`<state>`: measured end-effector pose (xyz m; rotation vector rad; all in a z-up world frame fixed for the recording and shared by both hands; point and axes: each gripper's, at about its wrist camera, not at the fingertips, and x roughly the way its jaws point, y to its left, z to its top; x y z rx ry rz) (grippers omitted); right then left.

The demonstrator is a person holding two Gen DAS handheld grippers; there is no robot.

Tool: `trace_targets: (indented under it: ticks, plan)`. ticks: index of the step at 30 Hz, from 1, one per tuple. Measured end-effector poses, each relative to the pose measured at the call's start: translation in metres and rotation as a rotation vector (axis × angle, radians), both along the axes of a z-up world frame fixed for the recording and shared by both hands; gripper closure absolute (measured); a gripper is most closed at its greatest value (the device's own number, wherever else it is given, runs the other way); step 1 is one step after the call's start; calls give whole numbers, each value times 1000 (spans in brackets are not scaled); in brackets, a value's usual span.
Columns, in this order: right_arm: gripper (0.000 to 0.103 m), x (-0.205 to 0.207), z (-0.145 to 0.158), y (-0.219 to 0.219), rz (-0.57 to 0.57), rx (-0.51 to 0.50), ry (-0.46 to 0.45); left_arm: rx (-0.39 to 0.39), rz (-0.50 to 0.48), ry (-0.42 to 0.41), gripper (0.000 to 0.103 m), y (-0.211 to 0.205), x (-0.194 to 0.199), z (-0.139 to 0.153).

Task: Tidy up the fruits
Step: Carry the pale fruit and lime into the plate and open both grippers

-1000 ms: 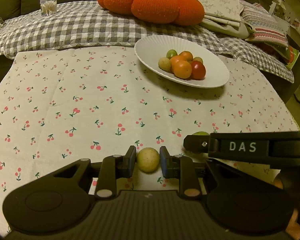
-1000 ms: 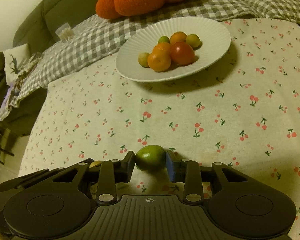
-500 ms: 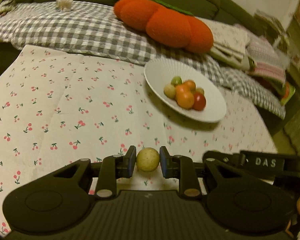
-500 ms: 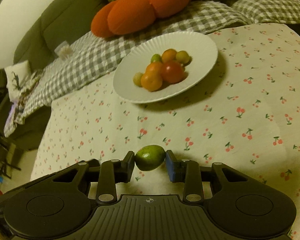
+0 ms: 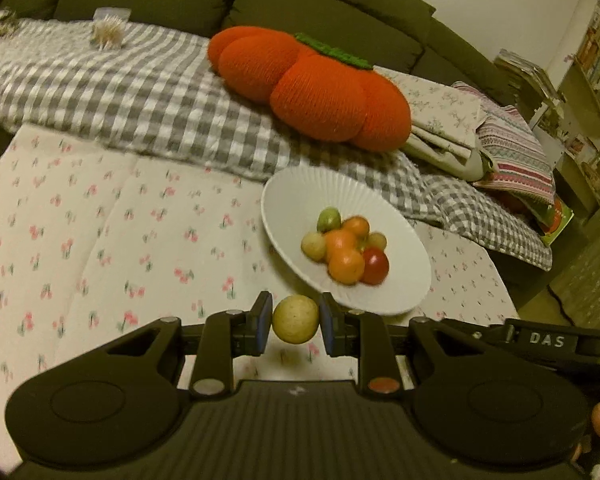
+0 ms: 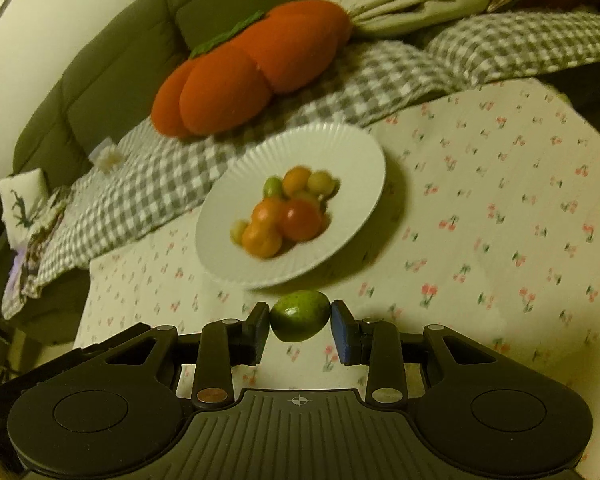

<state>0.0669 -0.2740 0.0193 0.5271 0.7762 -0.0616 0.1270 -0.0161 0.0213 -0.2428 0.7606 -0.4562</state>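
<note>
Left claw (image 5: 295, 324): closed on a round yellowish fruit (image 5: 295, 319), one pad on each side at about its widest girth. The fruit is carried clear of the surface, just short of the near rim of the white ribbed plate (image 5: 292, 200).

Right claw (image 6: 300, 322): closed on an oval green fruit (image 6: 299, 315), gripped across its long axis with a pad at each end. It too is off the surface, just before the near rim of the plate.

Plate: it stands on the cherry-print cloth (image 5: 100, 240) covering the surface and already carries a loose heap of small fruits (image 5: 346, 245), orange, red, green and pale yellow, gathered toward its middle. The rim and the ribbed slope on the near side of the heap are bare. Beyond the plate lie a grey checked blanket (image 5: 120, 92) and an orange pumpkin-shaped cushion (image 5: 312, 88).

Handling assessment: both fruits appear small, light and firm-skinned, with smooth rounded surfaces that could roll or squirt out under an off-centre squeeze. The hold on the yellow fruit looks sound. The end-to-end hold on the green fruit looks less secure, since the contact patches at the tips are small; a grip across the waist would be steadier. Pressure should be moderate, as the skins may bruise.

Risk assessment: the heap looks unstable. A fruit released from height could scatter it or roll down the dished slope and over the rim. Release is best made low, over the bare part of the plate beside the heap.
</note>
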Motion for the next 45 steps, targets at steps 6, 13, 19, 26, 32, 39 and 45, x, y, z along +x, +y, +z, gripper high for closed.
trace_targets:
  ticks: [6, 13, 19, 26, 32, 39, 45]
  plan:
    - [71, 11, 2, -15, -34, -22, -14, -12, -8, -16, 80, -9, 26, -2]
    - [71, 25, -1, -27, -44, -36, -24, -10, -29, -50, 80, -29, 51, -5]
    - [71, 47, 2, -22, -34, -163, -50, 24, -34, -88, 79, -42, 71, -9]
    - [71, 71, -7, -18, 3, -235, -59, 44, -46, -98, 79, -56, 95, -19]
    - [70, 83, -17, -16, 10, -273, -48, 41, -55, -93, 79, -61, 105, -29]
    - [70, 85, -19, -15, 12, -278, -52, 29, -63, -76, 70, -62, 106, -33]
    - [55, 81, -13, -19, -12, -268, -69, 2, -51, -93, 47, -57, 103, -24]
